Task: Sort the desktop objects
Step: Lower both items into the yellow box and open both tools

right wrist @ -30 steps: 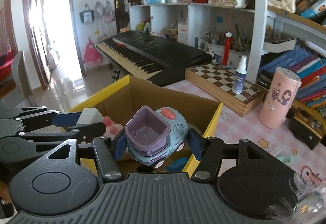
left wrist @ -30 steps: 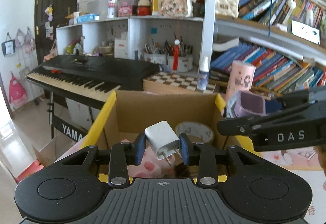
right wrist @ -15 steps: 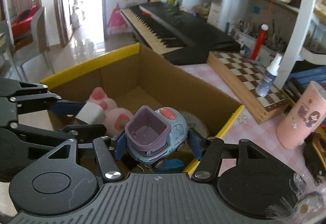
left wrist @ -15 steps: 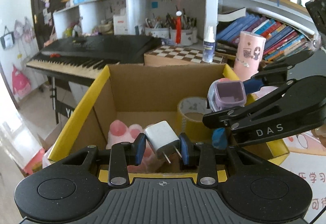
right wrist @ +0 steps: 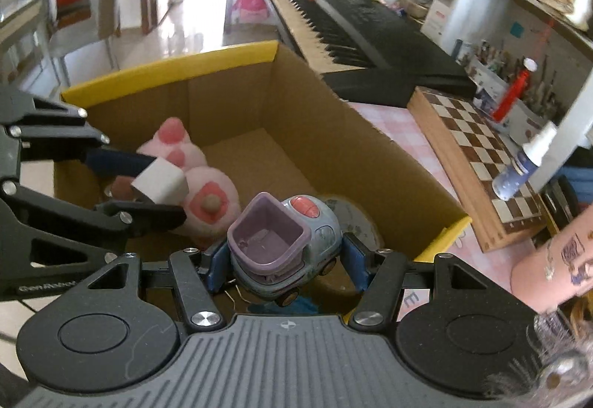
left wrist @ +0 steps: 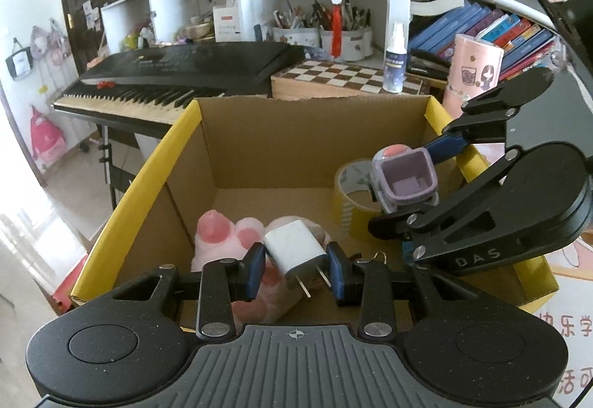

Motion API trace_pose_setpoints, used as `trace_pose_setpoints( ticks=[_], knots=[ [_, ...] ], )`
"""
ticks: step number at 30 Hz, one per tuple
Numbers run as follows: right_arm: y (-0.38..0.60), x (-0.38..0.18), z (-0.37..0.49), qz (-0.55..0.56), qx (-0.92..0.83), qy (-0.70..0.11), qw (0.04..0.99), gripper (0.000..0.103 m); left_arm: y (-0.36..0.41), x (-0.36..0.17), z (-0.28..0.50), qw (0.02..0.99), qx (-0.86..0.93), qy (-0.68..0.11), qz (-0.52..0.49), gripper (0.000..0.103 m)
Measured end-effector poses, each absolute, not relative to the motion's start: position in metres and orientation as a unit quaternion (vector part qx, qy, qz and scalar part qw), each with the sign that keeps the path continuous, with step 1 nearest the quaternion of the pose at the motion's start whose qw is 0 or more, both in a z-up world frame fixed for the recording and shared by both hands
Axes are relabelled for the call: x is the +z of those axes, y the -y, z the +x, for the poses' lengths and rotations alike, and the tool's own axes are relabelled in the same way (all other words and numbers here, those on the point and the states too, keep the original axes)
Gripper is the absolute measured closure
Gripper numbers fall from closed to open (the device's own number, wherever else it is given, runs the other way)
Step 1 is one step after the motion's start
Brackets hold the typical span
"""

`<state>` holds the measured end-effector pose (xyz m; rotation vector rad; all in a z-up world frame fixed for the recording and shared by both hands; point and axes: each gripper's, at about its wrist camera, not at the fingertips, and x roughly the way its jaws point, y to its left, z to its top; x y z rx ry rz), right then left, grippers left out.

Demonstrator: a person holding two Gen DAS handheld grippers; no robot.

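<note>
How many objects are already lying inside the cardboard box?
2 clearly: the pink plush paw on the box floor at left, and the tape roll by the right wall. Something blue under the toy car may be a third.

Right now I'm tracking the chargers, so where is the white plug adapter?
The white plug adapter is clamped in the left gripper, above the pink plush paws inside the yellow-edged cardboard box.

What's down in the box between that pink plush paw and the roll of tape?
Bare cardboard floor lies between the pink plush paw and the tape roll; the right wrist view shows it, with the toy car held above.
</note>
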<state>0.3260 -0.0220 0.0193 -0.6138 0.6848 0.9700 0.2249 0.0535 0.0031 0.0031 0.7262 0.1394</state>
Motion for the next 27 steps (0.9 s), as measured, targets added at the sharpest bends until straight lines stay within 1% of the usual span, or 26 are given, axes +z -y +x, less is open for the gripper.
trace_pose_setpoints(
  ticks=[4,8,13,17,20,27],
  knots=[
    [0.017,0.012,0.33,-0.304,0.457,-0.322,0.772,0.044,-0.052,0.002,0.227,0.932,0.073,-0.356,0.003,0.069],
    [0.013,0.006,0.328,-0.331,0.454,-0.309,0.767,0.044,-0.051,0.002,0.228,0.931,0.075,-0.357,0.004,0.069],
    [0.015,0.006,0.329,-0.328,0.457,-0.306,0.768,0.044,-0.05,0.003,0.226,0.933,0.075,-0.353,0.005,0.068],
    [0.017,0.008,0.328,-0.321,0.458,-0.303,0.771,0.043,-0.046,0.007,0.219,0.939,0.077,-0.335,0.012,0.064],
    [0.021,0.013,0.324,-0.317,0.456,-0.291,0.779,0.043,-0.047,0.013,0.212,0.944,0.086,-0.318,0.008,0.054],
    [0.034,0.036,0.315,-0.282,0.447,-0.266,0.806,0.043,-0.048,0.025,0.198,0.952,0.095,-0.29,-0.002,0.052]
  ],
)
